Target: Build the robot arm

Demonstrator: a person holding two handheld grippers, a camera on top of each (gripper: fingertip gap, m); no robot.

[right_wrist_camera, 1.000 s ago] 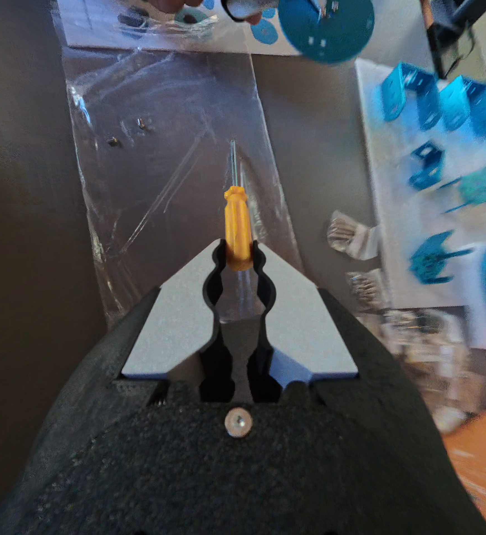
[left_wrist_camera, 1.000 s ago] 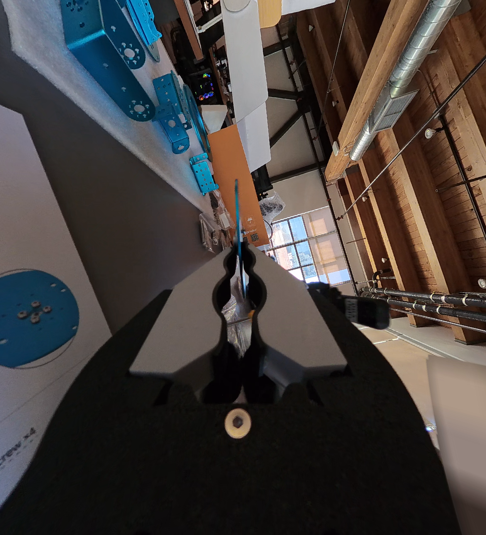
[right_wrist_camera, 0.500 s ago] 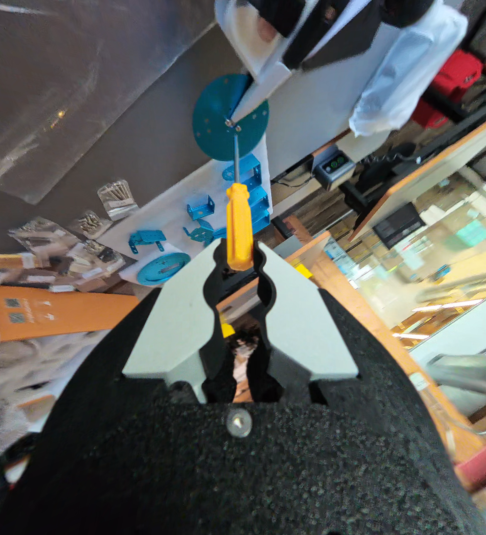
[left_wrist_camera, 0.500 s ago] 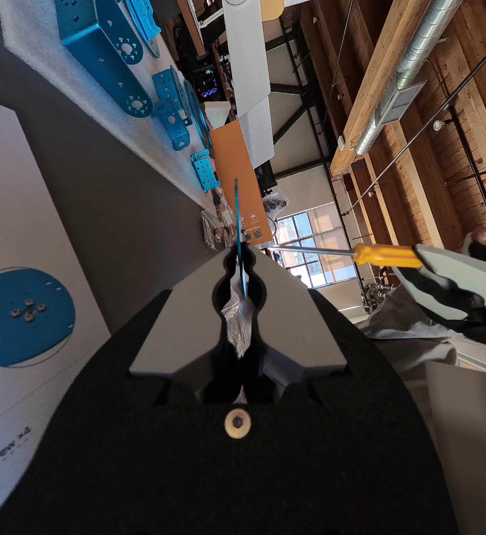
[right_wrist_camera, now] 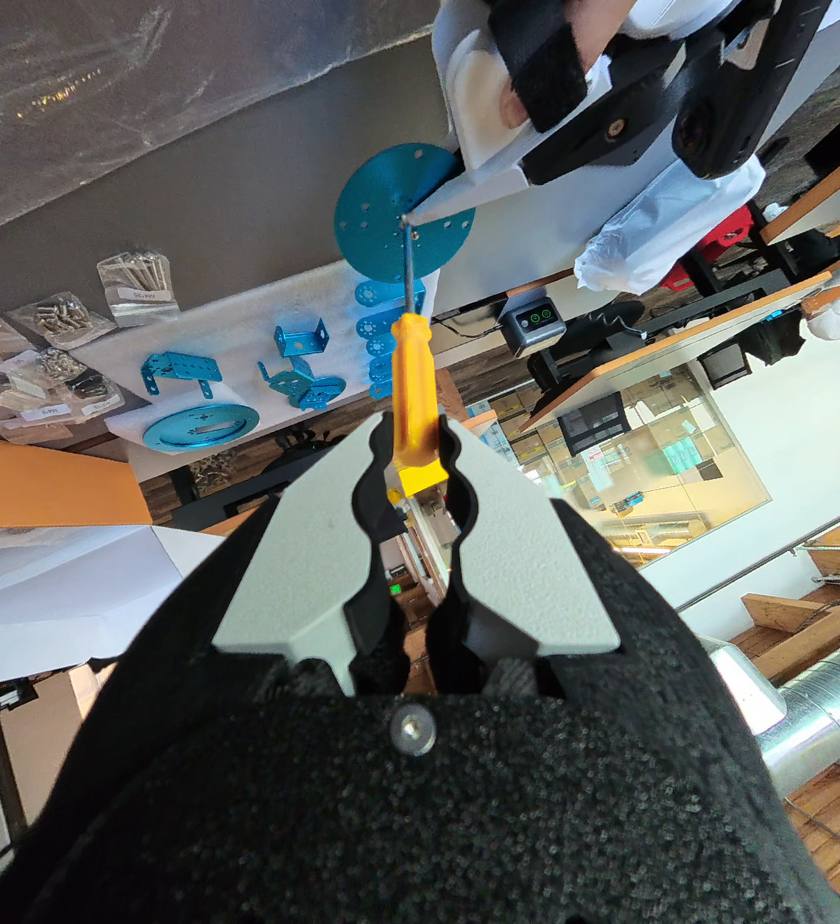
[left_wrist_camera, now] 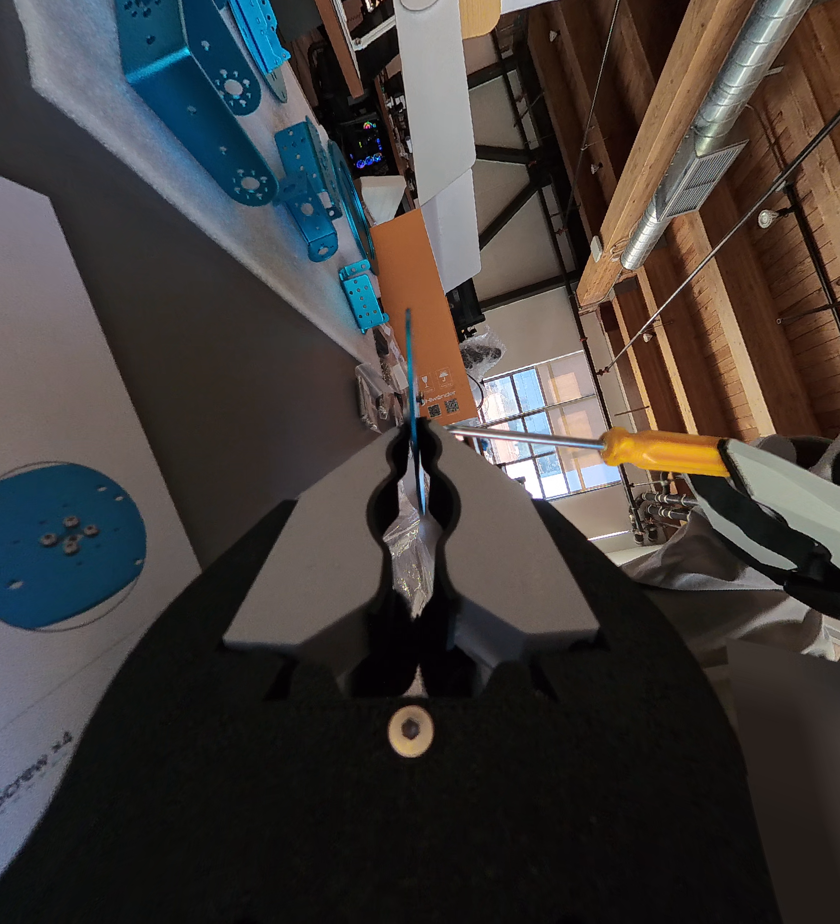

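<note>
1. Grey tabletop [left_wrist_camera: 197, 310] w/ white foam sheet [right_wrist_camera: 237, 340] carrying blue brackets [right_wrist_camera: 180, 372]; timber ceiling, duct overhead.
2. Left gripper [left_wrist_camera: 417, 435]: jaws pinching blue disc [right_wrist_camera: 398, 215] edge-on, lifted off the tabletop.
3. Right gripper [right_wrist_camera: 415, 440]: jaws clamped on yellow screwdriver [right_wrist_camera: 410, 380] handle; tip sits at disc's centre holes.
4. Judgement: keep shaft square to disc face, press lightly, twist slow; disc grip must resist the torque.

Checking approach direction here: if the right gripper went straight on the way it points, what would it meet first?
Likely the blue disc: the right gripper grips an orange screwdriver whose tip appears already at the disc's centre.
</note>
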